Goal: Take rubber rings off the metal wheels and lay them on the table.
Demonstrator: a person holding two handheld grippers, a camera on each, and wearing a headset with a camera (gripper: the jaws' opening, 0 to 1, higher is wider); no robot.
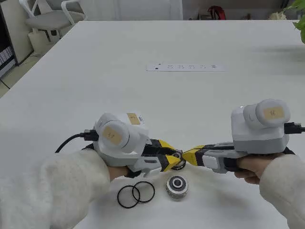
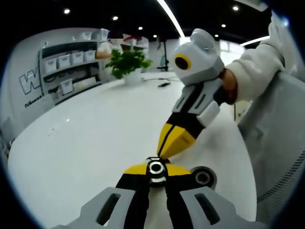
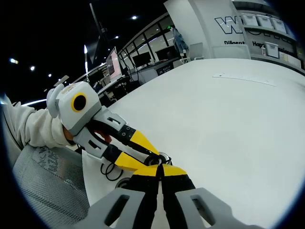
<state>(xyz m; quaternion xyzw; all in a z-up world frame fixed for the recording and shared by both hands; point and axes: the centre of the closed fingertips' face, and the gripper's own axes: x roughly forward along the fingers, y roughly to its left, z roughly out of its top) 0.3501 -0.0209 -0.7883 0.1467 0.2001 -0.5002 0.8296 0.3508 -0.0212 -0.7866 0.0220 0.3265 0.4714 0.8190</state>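
My left gripper (image 1: 171, 161) (image 2: 156, 173) is shut on a small metal wheel (image 1: 178, 162) (image 2: 156, 168), held just above the table. From the right, my right gripper (image 1: 187, 156) (image 3: 161, 167) meets it with its jaws shut and its yellow tips touching the wheel's rim. I cannot see whether a ring is pinched there. A second metal wheel (image 1: 177, 186) (image 2: 202, 177) with a dark rim lies flat on the table below the tips. Two black rubber rings (image 1: 136, 193) (image 3: 111, 170) lie overlapping to its left.
The white table (image 1: 157, 105) stretches far ahead, with a white power strip (image 1: 185, 67) at its middle. A black cable (image 1: 71, 141) trails from the left gripper. Office chairs (image 1: 50, 19) stand at the far left, and a green plant (image 2: 126, 62) stands at the table's end.
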